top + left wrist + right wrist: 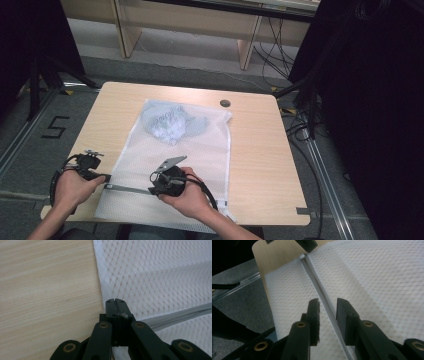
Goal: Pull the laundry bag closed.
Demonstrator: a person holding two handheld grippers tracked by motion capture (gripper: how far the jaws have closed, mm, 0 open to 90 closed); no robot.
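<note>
High view took in the whole light wooden table point(260, 150), with a white mesh laundry bag point(210, 150) laid flat on it, its long axis running away from the person and its near end drooping over the near edge. A crumpled pale blue garment point(170, 124) sat inside the bag at its far end, well ahead of both tools. A grey zipper point(127, 188) crossed the bag's near end from side to side. The left gripper point(106, 178) met the zipper's left end at the bag's left border, and the right gripper point(152, 190) sat on the same line just beside it, pointing back toward the left one. A small dark round fitting point(225, 103) was set in the far tabletop, and a "5" point(54, 127) was marked on the floor to the left.

Left gripper view added what could not be made out from above: the left gripper point(115, 301) had its jaws pressed together on the zipper's end point(123, 314), with the zipper point(180, 315) trailing off to the right across the mesh bag point(160, 272) and bare wood point(47, 290) to the left of the jaws.

Right gripper view showed the right gripper point(328, 302) unclenched, its jaws standing apart astride the zipper point(319, 290), which ran straight ahead between them to the left gripper's black tip point(306, 244) at the bag's point(374, 277) border. I could read no brand or label on the bag.
</note>
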